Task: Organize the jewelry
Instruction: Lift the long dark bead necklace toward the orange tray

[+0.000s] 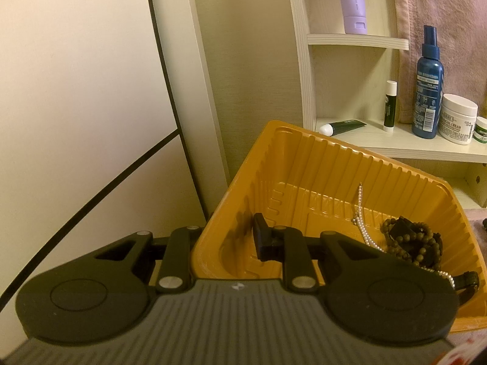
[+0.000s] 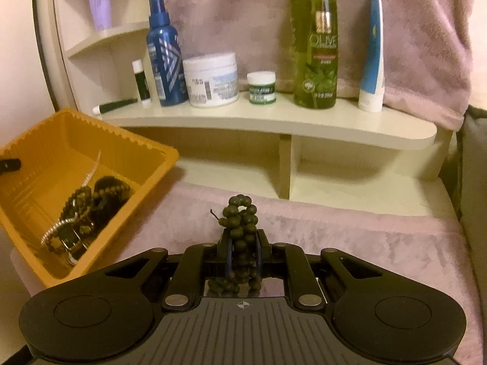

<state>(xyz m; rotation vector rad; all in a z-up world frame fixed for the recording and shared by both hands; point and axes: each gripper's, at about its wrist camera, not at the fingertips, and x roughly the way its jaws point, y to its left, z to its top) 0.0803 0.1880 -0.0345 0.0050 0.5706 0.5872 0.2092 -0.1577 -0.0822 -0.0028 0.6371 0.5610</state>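
**Right tongs clamp green bead string; left tongs grip tray wall**

Left wrist view:
- Left tongs (image 1: 226, 240) straddle the near-left wall of the orange plastic tray (image 1: 307, 164). One finger (image 1: 261, 237) sits inside the tray, the other is hidden outside the wall. Tongs look clenched on the tray wall.
- Tray appears tilted, far rim up against the white shelf unit (image 1: 359, 140).
- Inside the tray, right side: pearl strand (image 1: 363, 225) running up the ribbed floor, brown bead bracelets (image 1: 417, 243) piled over a dark item I cannot identify.
- Shelf holds a blue spray bottle (image 1: 427, 91), white cream jar (image 1: 458, 118), lip balm stick (image 1: 390, 105), a small green tube (image 1: 344, 127) lying flat, and a lilac tube (image 1: 353, 0) one shelf up.
- Pink towel (image 1: 441, 6) hangs behind the shelf.

Right wrist view:
- Right tongs (image 2: 243, 252) are clenched on a dark green bead bracelet (image 2: 240, 225). Beads bunch between the fingers, a loop sticks up past the tips, more beads hang below toward the camera.
- Bracelet is held above a pink fuzzy cloth (image 2: 380, 243) covering the tabletop, well apart from the tray.
- Orange tray (image 2: 91, 133) sits to the left, with the pearl strand (image 2: 91, 173) and brown beads (image 2: 79, 203) in its lower end.
- Shelf behind: blue spray bottle (image 2: 166, 60), cream jar (image 2: 211, 80), small green jar (image 2: 261, 87), olive-green bottle (image 2: 315, 48), blue-and-white tube (image 2: 373, 57).
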